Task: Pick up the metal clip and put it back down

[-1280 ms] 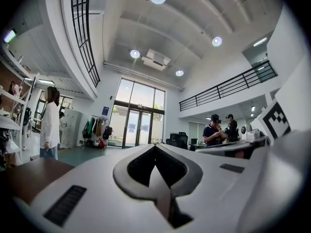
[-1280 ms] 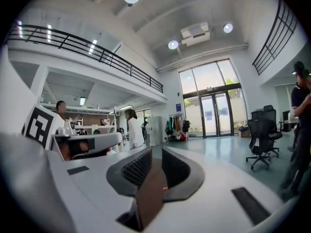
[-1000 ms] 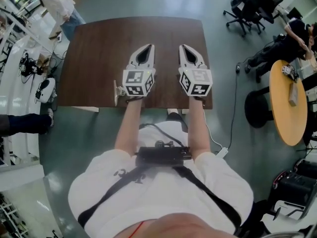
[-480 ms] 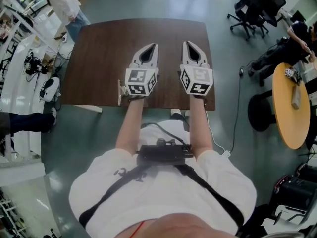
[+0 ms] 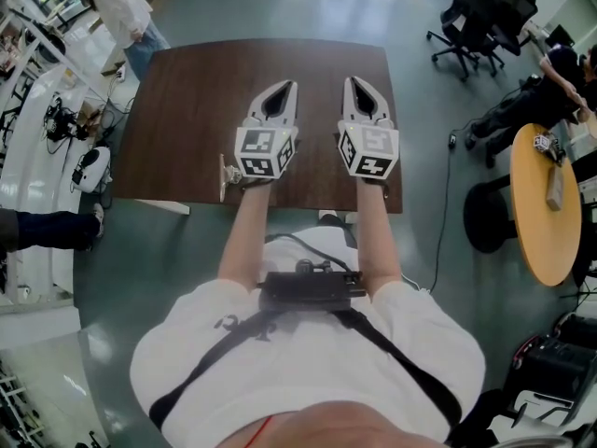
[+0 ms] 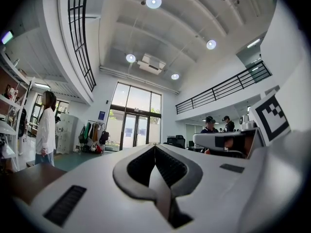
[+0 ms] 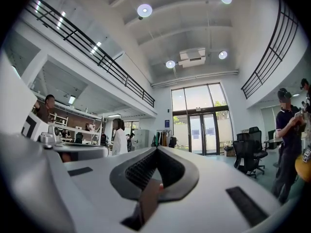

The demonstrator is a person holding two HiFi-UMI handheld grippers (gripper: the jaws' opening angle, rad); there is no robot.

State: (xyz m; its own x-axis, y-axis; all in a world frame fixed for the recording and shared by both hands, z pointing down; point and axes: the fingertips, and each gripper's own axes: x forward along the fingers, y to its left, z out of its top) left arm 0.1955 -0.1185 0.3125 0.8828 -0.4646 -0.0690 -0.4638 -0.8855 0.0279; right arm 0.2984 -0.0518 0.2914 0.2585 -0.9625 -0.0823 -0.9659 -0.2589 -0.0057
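The metal clip [image 5: 222, 173] is a small pale metal piece standing near the front edge of the brown table [image 5: 187, 91], just left of the left gripper's marker cube. My left gripper [image 5: 281, 90] hovers over the table's middle, pointing away from me, jaws shut and empty. My right gripper [image 5: 358, 84] hangs beside it to the right, also shut with nothing held. In the left gripper view the left gripper [image 6: 155, 145] has its tips pressed together, and in the right gripper view the right gripper [image 7: 156, 148] shows the same. Neither gripper view shows the clip.
A person in white [image 5: 117, 6] stands beyond the table's far left corner. Office chairs [image 5: 476, 12] stand at the far right, and a round yellow table [image 5: 541, 203] with a seated person is to the right. White equipment [image 5: 89, 168] lies on the floor at the left.
Both grippers stay shut and keep almost the same places over the table. Only the head view has shifted a little.
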